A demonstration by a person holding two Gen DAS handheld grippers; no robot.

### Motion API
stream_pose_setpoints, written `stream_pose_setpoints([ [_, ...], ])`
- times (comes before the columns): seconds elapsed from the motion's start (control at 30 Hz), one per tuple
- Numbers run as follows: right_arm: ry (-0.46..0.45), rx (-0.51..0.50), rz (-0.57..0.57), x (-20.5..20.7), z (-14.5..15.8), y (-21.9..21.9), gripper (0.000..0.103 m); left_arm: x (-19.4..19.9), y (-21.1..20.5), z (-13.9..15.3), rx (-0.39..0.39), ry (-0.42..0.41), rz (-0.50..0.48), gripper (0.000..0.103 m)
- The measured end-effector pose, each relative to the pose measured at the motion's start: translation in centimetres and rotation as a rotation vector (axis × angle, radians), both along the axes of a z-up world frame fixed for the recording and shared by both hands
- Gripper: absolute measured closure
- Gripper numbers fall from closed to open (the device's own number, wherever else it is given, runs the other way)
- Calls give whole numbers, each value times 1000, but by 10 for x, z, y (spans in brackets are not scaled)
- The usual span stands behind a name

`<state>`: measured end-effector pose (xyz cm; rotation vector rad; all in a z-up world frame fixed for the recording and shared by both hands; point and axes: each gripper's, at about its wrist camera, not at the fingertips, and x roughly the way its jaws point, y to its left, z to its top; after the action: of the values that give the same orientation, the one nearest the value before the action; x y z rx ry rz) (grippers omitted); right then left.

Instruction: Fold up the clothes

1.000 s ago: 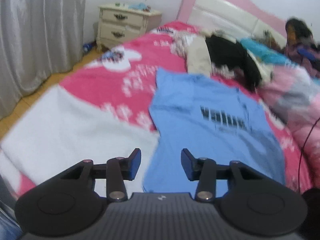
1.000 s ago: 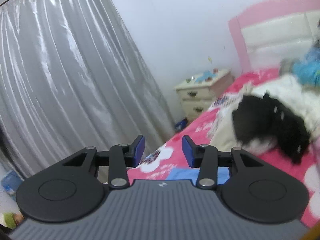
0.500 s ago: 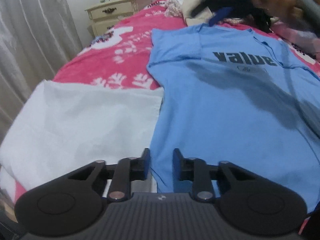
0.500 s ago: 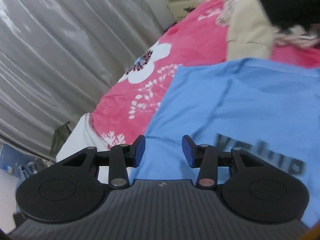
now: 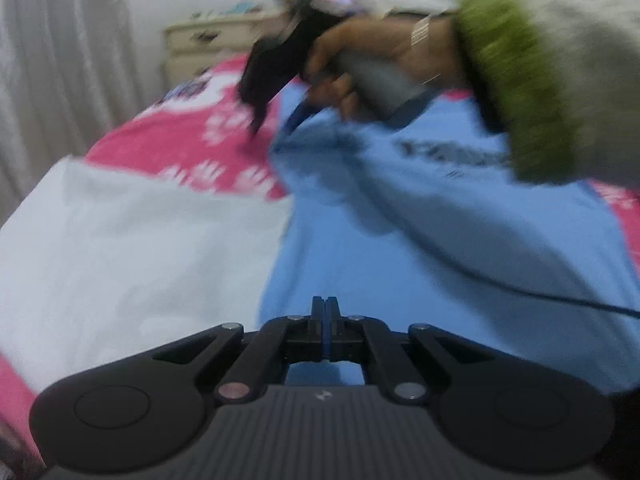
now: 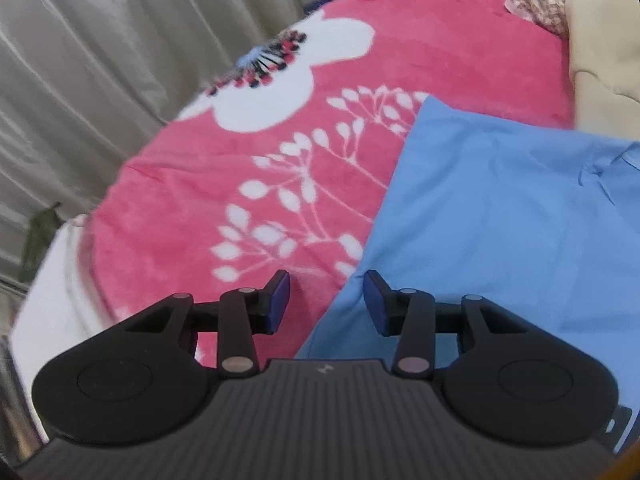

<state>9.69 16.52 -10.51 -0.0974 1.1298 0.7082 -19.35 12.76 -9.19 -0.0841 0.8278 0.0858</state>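
Note:
A blue T-shirt (image 5: 460, 240) with dark lettering lies flat on the bed. My left gripper (image 5: 325, 308) is shut at its near hem beside the left corner, with the cloth pinched between the pads. A hand in a grey sleeve with a green cuff (image 5: 528, 88) holds my right gripper (image 5: 272, 130) low over the shirt's far left edge. In the right wrist view, the right gripper (image 6: 326, 292) stands open astride that edge of the T-shirt (image 6: 500, 220). One finger is over the pink blanket and the other over blue cloth, neither pressing it.
The pink floral blanket (image 6: 280, 140) covers the bed, with a white cloth (image 5: 140, 240) at its near left. A cream nightstand (image 5: 208, 44) and a grey curtain (image 6: 80, 60) stand to the left. Beige and patterned clothes (image 6: 600, 40) lie beyond the shirt. A black cable (image 5: 520, 288) crosses it.
My left gripper sank to the shirt's near hem and closed on it. My right gripper swung down from facing the room to the shirt's far left edge, staying open.

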Motion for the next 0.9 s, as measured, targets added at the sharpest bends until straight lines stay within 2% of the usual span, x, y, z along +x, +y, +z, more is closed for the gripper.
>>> stream_pose_setpoints([
  [0.07, -2, -5, -8, 0, -2, 1, 63, -4, -5, 5, 9, -28, -37, 103],
  [0.17, -7, 13, -33, -2, 3, -4, 64, -6, -5, 6, 67, -22, -21, 102],
  [0.27, -32, 20, -47, -3, 7, -9, 63, -2, 5, 3, 125, -4, 39, 88],
  [0.33, -32, 9, -59, -1, 5, -11, 63, 1, 11, 1, 150, 3, 75, 83],
  [0.4, -21, 1, -63, 0, 1, -11, 63, 6, 13, -2, 160, 12, 78, 75],
  [0.43, -14, 1, -67, 1, -1, -12, 63, 10, 13, -4, 163, 21, 74, 75],
  [0.57, -3, 1, -71, 2, -4, -11, 60, 19, 10, -17, 170, 69, 61, 77],
  [0.67, 2, -5, -59, 2, -4, -8, 56, 19, 8, -24, 149, 86, 72, 101],
  [0.77, 1, -8, -43, 2, -5, -7, 52, 14, 6, -21, 126, 60, 67, 102],
  [0.9, 3, -9, -45, 2, -5, -5, 52, 4, -5, -1, 69, -18, -13, 102],
])
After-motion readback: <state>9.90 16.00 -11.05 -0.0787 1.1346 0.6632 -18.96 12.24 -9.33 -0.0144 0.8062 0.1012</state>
